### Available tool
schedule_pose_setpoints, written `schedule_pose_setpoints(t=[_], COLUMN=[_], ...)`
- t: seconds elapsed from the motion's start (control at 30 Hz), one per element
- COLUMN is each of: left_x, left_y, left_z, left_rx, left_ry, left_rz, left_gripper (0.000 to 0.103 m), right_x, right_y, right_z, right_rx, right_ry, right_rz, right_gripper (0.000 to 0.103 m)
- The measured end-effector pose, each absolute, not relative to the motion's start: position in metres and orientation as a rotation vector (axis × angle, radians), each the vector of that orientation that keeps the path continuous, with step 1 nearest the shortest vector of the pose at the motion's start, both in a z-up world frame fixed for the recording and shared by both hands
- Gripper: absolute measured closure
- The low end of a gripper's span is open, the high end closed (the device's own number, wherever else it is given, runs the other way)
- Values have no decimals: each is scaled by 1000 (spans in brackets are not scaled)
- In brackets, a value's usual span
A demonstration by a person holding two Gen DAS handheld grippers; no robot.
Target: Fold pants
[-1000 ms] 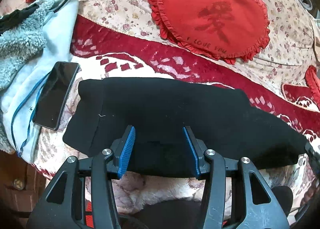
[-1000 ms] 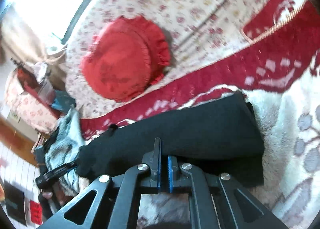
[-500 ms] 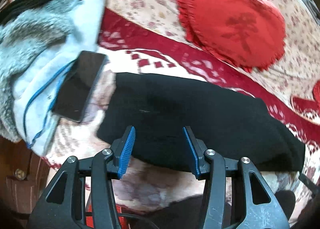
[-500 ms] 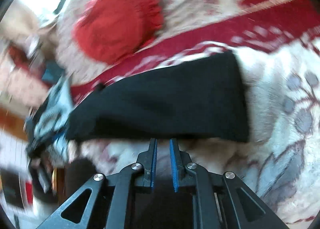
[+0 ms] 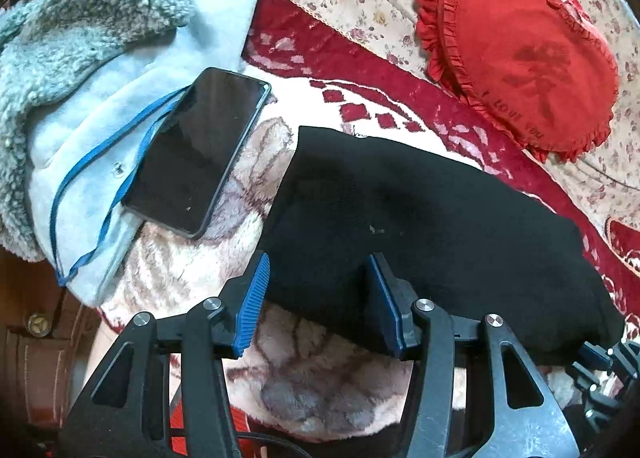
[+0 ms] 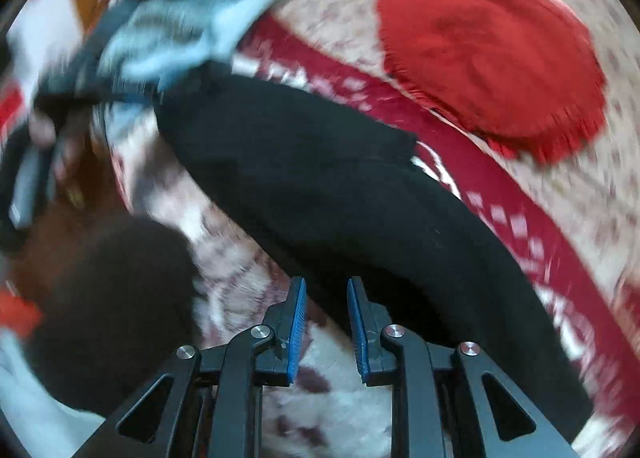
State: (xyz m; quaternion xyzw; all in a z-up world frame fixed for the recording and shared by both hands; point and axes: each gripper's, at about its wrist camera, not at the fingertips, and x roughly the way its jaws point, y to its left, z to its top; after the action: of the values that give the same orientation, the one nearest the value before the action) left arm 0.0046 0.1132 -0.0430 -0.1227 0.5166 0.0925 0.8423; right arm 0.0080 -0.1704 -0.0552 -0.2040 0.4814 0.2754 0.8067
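Observation:
The black pants [image 5: 420, 226] lie folded into a long band on the red and cream blanket [image 5: 192, 270]. My left gripper [image 5: 318, 294] is open and empty, its blue pads at the band's near edge close to its left end. In the blurred right wrist view the pants [image 6: 340, 194] run from upper left to lower right. My right gripper [image 6: 324, 322] is open a little and empty, just short of the band's near edge. The right gripper also shows at the lower right of the left wrist view [image 5: 604, 358], beside the band's right end.
A black phone [image 5: 200, 150] lies left of the pants, partly on a pale blue fleece garment [image 5: 100, 70] with a blue cord. A red heart-shaped pillow [image 5: 520, 70] rests on the floral cover behind. A dark rounded shape [image 6: 104, 298] is at lower left in the right wrist view.
My right gripper has opened from shut and let go of the pants, and its view has swung round along the band. My left gripper has shifted toward the band's left end.

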Motion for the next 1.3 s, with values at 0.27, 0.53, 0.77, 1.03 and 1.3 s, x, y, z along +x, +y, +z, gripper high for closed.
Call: schedule_pose_setpoints(t=[0.27,0.53,0.77,1.03,1.3], left_x=[24,20,11,1,15], left_y=[108,111,120,100,81], left_z=[-51,-47,-33,-9,-35], left_rx=[-240,-266,-301,-246,-202], left_ry=[1092,1090,1053,977,1028], left_rz=[182,174,195,159,150], left_gripper=[45,44,45,44,44], right_x=[32,51,26,30,74], right_y=[-155,-165,-156,-165,-155], right_z=[-80,-63,-60,-44,-29], right_rx=[-619,-345,-286,-165,-161], right_ry=[1017,1074,1119,1107,963], right_rz=[605,686,747,747,537], right_gripper=[83,98,99,98,82])
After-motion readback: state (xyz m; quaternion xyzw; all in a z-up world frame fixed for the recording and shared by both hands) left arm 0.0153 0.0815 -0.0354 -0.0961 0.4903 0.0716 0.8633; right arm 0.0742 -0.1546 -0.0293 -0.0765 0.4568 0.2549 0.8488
